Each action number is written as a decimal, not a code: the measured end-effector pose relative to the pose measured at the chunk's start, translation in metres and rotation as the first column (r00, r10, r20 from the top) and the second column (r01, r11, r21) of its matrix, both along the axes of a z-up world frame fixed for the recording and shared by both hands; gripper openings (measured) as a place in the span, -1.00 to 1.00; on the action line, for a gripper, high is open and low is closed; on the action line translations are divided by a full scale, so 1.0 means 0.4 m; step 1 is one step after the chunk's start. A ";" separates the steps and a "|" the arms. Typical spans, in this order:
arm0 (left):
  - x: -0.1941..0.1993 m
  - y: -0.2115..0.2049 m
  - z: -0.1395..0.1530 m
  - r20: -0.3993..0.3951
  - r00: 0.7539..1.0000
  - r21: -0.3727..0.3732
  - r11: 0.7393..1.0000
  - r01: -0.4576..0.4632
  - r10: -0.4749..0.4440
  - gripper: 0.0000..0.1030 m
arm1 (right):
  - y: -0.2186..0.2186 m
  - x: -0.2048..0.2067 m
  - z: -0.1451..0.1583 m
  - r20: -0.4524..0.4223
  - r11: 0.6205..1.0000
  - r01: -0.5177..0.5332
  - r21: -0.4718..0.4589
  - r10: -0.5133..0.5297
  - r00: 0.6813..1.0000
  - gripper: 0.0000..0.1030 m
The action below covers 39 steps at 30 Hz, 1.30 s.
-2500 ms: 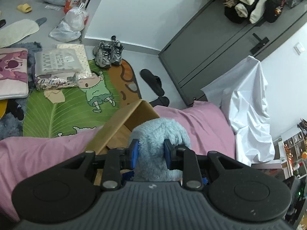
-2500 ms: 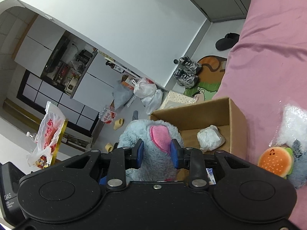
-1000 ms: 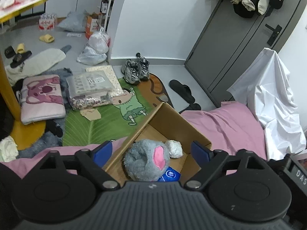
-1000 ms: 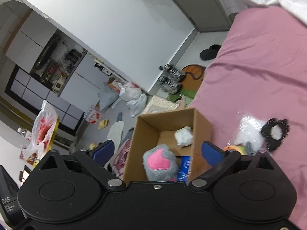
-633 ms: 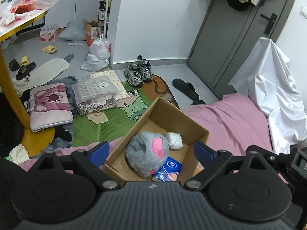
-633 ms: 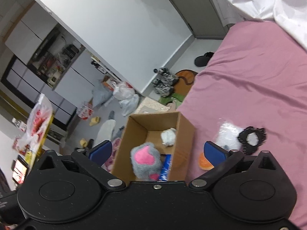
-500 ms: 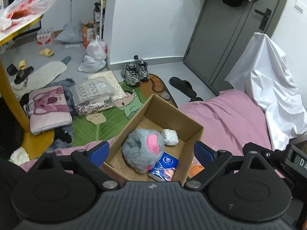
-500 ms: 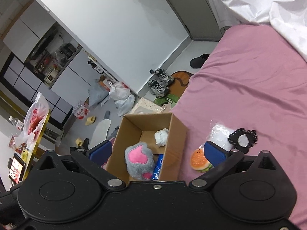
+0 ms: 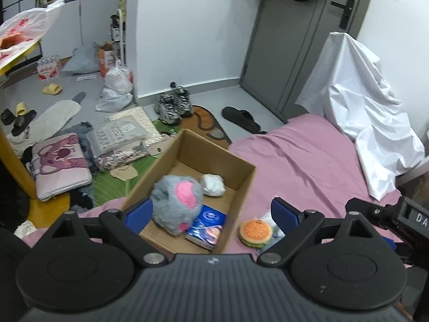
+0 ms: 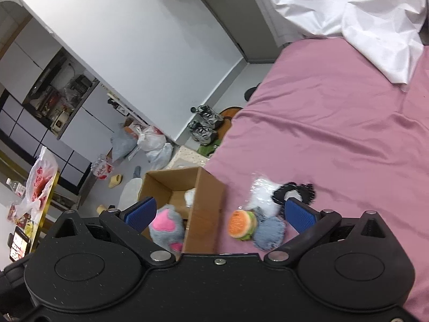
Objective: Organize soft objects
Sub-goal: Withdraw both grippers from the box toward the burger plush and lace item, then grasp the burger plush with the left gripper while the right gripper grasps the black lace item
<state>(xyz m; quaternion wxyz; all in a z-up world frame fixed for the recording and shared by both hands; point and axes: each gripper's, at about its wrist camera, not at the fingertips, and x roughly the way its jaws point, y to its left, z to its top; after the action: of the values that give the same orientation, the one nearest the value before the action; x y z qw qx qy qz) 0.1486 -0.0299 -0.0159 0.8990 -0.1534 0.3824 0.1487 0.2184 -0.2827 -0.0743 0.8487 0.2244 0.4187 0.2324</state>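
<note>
An open cardboard box [image 9: 242,185] [image 10: 206,209] stands on the pink bed. Inside lie a grey plush with a pink patch [image 9: 177,204] [image 10: 166,228], a white soft ball [image 9: 213,184] and a blue packet [image 9: 206,225]. A plush hamburger [image 9: 256,233] [image 10: 241,224] lies on the bed right of the box, with a blue-grey plush [image 10: 268,234], a clear bag [image 10: 261,190] and a black frilly item [image 10: 293,191] beside it. My left gripper [image 9: 211,210] is open and empty above the box. My right gripper [image 10: 219,209] is open and empty above the box's edge and the hamburger.
The pink bed [image 9: 308,166] runs right, with a white sheet [image 9: 359,123] heaped at its far end. Beyond the box the floor holds a green mat [image 9: 112,177], sneakers [image 9: 173,104], packages [image 9: 118,134], a pink cushion [image 9: 60,161] and bags. A grey door [image 9: 300,40] is behind.
Both grippers let go of the grey plush, which now lies in the box, and opened wide. Both have pulled up and back from the box, so the hamburger and bed show.
</note>
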 end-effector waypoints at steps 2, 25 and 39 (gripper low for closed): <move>0.007 -0.015 -0.007 -0.008 1.000 -0.014 1.000 0.010 -0.010 0.83 | -0.018 0.000 -0.013 -0.013 1.000 0.012 -0.003 -0.012 1.000 1.00; 0.099 -0.153 -0.144 -0.057 0.998 -0.123 0.992 -0.013 0.007 0.78 | -0.093 0.048 -0.121 -0.147 0.989 0.129 0.068 -0.118 0.982 0.99; 0.152 -0.227 -0.236 -0.085 0.996 -0.078 0.997 -0.021 0.015 0.64 | -0.106 0.096 -0.206 -0.251 0.980 0.182 0.084 -0.156 0.955 0.97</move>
<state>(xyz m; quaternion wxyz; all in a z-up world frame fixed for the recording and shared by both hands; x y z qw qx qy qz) 0.2092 -0.1207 -0.1101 0.8739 -0.1858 0.4241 0.1479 0.2570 -0.3252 -0.1566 0.7947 0.3310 0.4858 0.1513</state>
